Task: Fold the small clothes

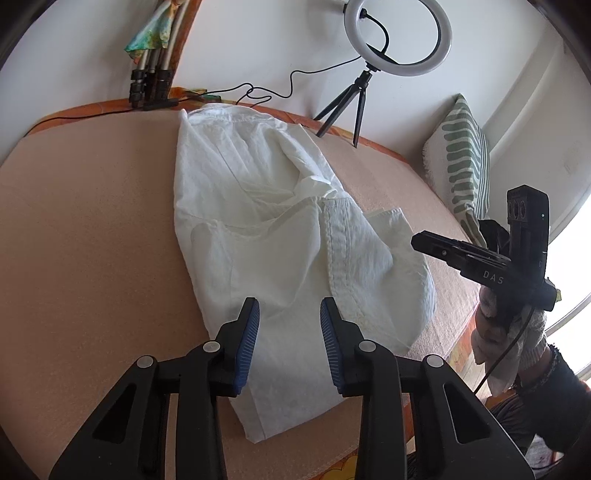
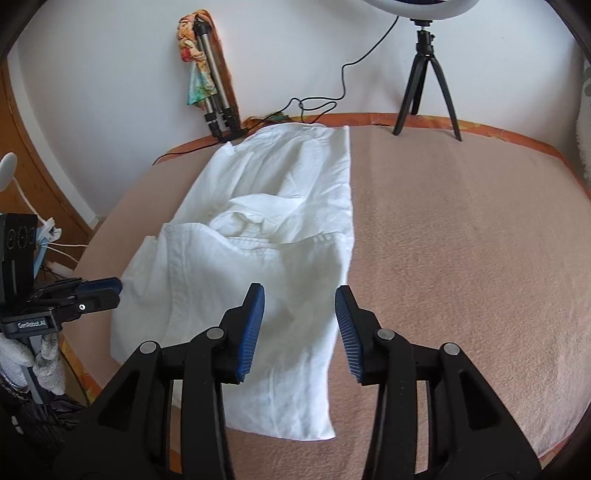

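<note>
The white garment lies partly folded on the peach blanket of the bed, its long axis running from 12 o'clock to 6 o'clock in both wrist views. One side panel is turned inward, and a bunched sleeve sits near the middle.

Left tongs: released, blue pads spread apart, nothing between them. They hover over the near end of the garment; the cloth fills the gap between the pads and extends toward 12 o'clock.

Right tongs: released, pads spread apart, nothing gripped. The garment's straight right edge runs between the pads; the left pad is over cloth, the right pad over bare blanket. In the left wrist view the right tongs appear at 3 o'clock, just beside the garment's right edge.

At 12 o'clock stand a ring light on a small black tripod and a folded tripod against the wall. A striped cushion leans at 2 o'clock in the left wrist view.
</note>
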Available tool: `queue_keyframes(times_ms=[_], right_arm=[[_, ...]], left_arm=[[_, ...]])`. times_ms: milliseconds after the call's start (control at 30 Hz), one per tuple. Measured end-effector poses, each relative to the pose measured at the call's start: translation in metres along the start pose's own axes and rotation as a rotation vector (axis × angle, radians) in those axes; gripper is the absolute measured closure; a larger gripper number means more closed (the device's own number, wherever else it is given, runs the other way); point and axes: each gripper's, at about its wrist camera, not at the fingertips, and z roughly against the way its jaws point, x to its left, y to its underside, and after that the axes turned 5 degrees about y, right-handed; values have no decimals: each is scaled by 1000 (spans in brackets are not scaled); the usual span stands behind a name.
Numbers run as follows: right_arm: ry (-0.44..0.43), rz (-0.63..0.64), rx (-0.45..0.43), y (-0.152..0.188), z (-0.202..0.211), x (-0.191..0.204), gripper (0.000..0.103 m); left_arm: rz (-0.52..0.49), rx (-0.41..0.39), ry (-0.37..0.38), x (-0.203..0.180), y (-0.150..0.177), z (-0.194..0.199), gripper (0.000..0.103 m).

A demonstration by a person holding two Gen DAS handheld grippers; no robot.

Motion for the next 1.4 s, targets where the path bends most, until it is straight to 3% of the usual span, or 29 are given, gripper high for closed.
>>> queue_keyframes(times_ms=[67, 200, 233, 267, 333, 433, 533, 600, 633, 700, 800, 900, 1000, 1133, 1200, 1233, 1300, 1400], right_arm=[[-13, -38, 42, -2, -9, -13, 53], [-90, -91, 98, -3, -30, -26, 56], [-110, -97, 103, -3, -33, -27, 83], [-137, -105, 112, -4, -35, -26, 97], [-152, -100, 72, -5, -27, -23, 97], [-102, -44, 22, -5, -19, -15, 98], [-34, -3, 44, -4, -26, -6, 97], [39, 37, 47, -4, -27, -2, 86], [81, 50, 30, -5, -24, -1, 75], [107, 46, -30, -8, -11, -1, 72], [28, 67, -86, -14, 4, 8, 72], [47, 151, -87, -20, 2, 22, 72], [77, 135, -59, -26, -11, 15, 52], [51, 64, -22, -31, -30, -5, 51], [10, 53, -4, -32, -36, -8, 79], [-14, 43, 10, -32, -38, -10, 98], [-54, 2, -16, -32, -34, -16, 98], [-75, -71, -14, -33, -34, -31, 98]], left_arm=[[-24, 11, -12, -3, 0, -5, 81], [-57, 15, -7, -12, 0, -11, 82], [-68, 14, -12, -14, 0, -12, 82], [-80, 11, -17, -16, -1, -14, 82], [-103, 7, -59, -17, -4, -21, 82], [-99, 8, -135, -9, -10, -33, 82], [-52, 6, -185, 4, -14, -38, 82], [-58, -12, -221, 5, -16, -35, 82], [-61, -22, -230, 5, -16, -33, 82], [-47, -40, -217, 5, -16, -25, 82], [-30, -64, -170, 3, -15, -14, 82], [-16, -70, -58, -9, -14, -10, 82], [-32, -47, 31, -28, -13, -16, 82], [-81, -2, 57, -48, -11, -38, 82], [-72, 17, 55, -48, -12, -49, 82], [-67, 30, 48, -47, -13, -55, 82], [-64, 43, 1, -44, -13, -63, 82], [-38, 47, -4, -38, -13, -67, 82]])
